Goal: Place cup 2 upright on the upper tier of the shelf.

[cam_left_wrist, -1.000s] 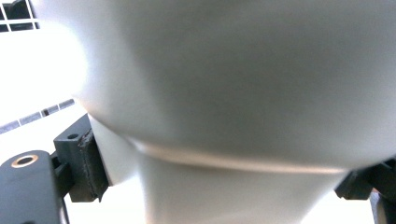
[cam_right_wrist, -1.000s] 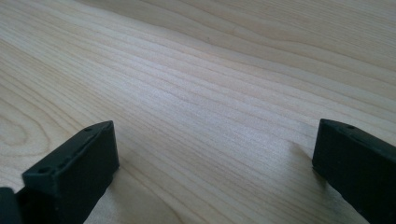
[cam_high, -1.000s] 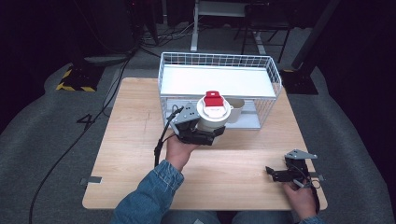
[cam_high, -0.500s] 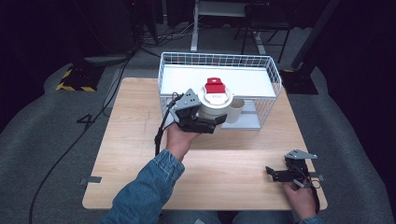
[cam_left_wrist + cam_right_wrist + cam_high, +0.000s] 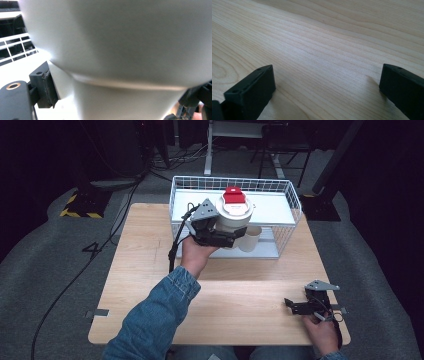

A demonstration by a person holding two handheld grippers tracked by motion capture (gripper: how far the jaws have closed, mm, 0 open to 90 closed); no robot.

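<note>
- The left gripper (image 5: pixel 227 231) has its black fingers (image 5: pixel 47 87) clamped on a smooth white tapered paper cup with a white lid and red label (image 5: pixel 235 212), held above the white wire-mesh basket (image 5: pixel 290 200).
- Risk: the slick, flared wall could slip downward through the rubbery pads, or the cup could clip the basket rim and tip.
- A second cream cup (image 5: pixel 251 237) lies inside the basket; a collision is possible.
- The right gripper (image 5: pixel 300 307) rests on the pale grained wooden surface (image 5: pixel 324 50), fingers apart, empty.
</note>
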